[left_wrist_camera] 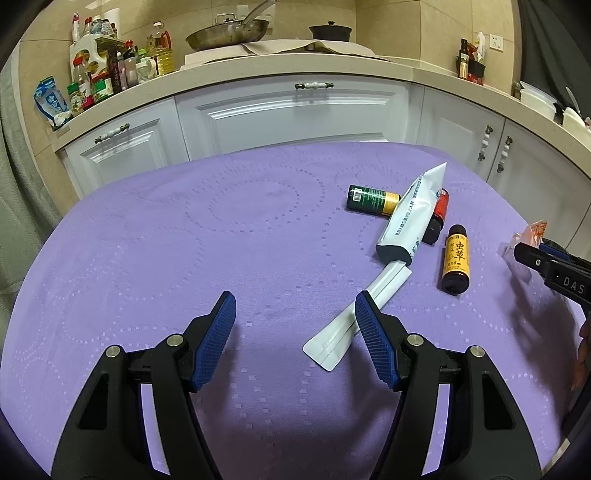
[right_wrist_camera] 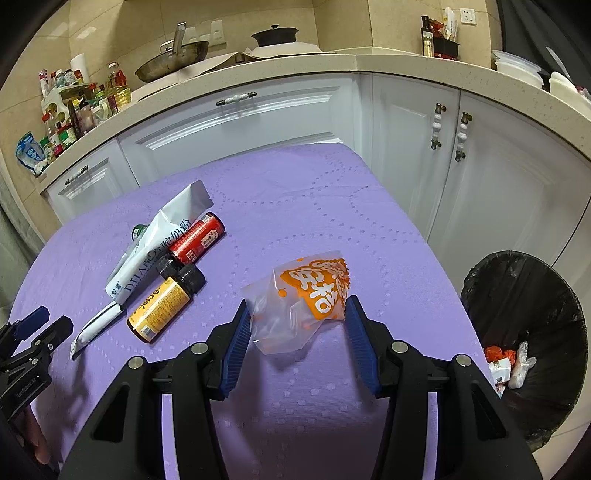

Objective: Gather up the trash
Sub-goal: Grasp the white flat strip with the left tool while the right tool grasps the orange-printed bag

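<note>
On the purple tablecloth [left_wrist_camera: 184, 240] lie a white pouch [left_wrist_camera: 410, 218], a flat white sachet [left_wrist_camera: 354, 321], a green bottle [left_wrist_camera: 371, 199], a red bottle [left_wrist_camera: 439, 206] and an orange bottle [left_wrist_camera: 456, 260]. My left gripper [left_wrist_camera: 295, 321] is open, its right finger beside the sachet. My right gripper [right_wrist_camera: 295, 325] is open, its jaws on either side of an orange and clear plastic bag [right_wrist_camera: 299, 299]. The pouch [right_wrist_camera: 147, 243], sachet [right_wrist_camera: 96, 325], red bottle [right_wrist_camera: 197, 238] and orange bottle [right_wrist_camera: 162, 304] show in the right wrist view.
A black-lined trash bin [right_wrist_camera: 528, 332] with some trash inside stands on the floor right of the table. White cabinets [left_wrist_camera: 295, 114] and a counter with bottles [left_wrist_camera: 96, 77], a pan [left_wrist_camera: 229, 31] and a pot [left_wrist_camera: 330, 31] lie behind the table.
</note>
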`<state>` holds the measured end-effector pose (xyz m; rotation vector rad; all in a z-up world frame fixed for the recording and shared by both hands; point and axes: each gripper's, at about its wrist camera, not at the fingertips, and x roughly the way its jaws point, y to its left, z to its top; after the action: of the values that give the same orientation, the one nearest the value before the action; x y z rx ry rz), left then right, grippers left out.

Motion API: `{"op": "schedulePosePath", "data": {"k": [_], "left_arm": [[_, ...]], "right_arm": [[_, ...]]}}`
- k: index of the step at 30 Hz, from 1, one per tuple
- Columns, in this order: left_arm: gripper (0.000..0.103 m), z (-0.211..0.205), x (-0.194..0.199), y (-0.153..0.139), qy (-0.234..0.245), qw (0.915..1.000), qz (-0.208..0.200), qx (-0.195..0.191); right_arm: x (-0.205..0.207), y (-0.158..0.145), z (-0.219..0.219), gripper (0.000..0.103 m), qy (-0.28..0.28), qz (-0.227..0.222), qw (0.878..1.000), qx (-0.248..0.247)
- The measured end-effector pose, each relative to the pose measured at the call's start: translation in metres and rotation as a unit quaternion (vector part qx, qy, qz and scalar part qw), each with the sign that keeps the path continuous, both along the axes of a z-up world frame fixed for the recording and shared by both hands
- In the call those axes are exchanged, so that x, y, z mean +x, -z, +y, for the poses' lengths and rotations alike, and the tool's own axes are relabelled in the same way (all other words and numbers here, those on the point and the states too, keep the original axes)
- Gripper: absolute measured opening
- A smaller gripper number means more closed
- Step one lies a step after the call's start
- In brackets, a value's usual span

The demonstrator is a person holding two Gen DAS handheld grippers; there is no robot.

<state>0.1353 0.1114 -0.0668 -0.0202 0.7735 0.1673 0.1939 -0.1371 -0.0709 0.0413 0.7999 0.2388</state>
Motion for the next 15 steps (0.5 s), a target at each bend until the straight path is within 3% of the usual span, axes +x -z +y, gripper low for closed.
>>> {"op": "schedulePosePath", "data": {"k": [15], "left_arm": [[0.064, -0.0040, 0.0089, 0.0070, 0.029, 0.9993, 0.022, -0.008]], "right_arm": [[0.0008, 0.0015, 0.0000, 0.051, -0.001, 0.002, 1.000, 0.002]]}}
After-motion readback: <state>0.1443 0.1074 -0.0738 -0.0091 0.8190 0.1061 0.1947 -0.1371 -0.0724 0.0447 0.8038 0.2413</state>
